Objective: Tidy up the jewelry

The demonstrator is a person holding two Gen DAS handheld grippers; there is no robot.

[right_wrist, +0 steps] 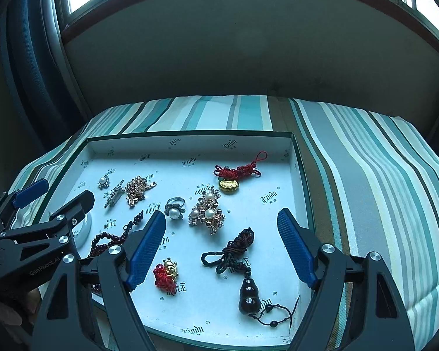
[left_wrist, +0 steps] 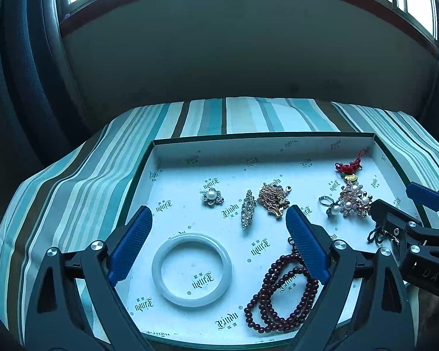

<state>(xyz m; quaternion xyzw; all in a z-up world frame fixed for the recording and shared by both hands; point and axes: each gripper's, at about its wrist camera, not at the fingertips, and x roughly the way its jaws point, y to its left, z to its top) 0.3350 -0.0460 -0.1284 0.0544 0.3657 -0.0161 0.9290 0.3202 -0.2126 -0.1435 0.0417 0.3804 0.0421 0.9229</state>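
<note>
- A shallow box lid with white printed paper inside lies on a striped cloth; all the jewelry is inside it.
- In the left wrist view, from left to right: a small pearl flower brooch at 11 o'clock, a white bangle at 6 o'clock, a long crystal brooch, a gold chain touching it, a dark red bead bracelet at 5 o'clock, a pearl ring, a big pearl cluster brooch and a red knot charm at 2 o'clock.
- The left gripper is wide open and holds nothing. The bangle lies between its fingers, nearer the camera than the tips; the right finger covers part of the bead bracelet.
- In the right wrist view, from left to right: a little gold and red charm at 7 o'clock, just beside the left finger, a dark knotted cord with a black gourd pendant at 5 o'clock.
- The right gripper is also wide open and empty. The dark cord lies between its fingers; the pearl cluster brooch is just beyond the tips, at 12 o'clock.
</note>
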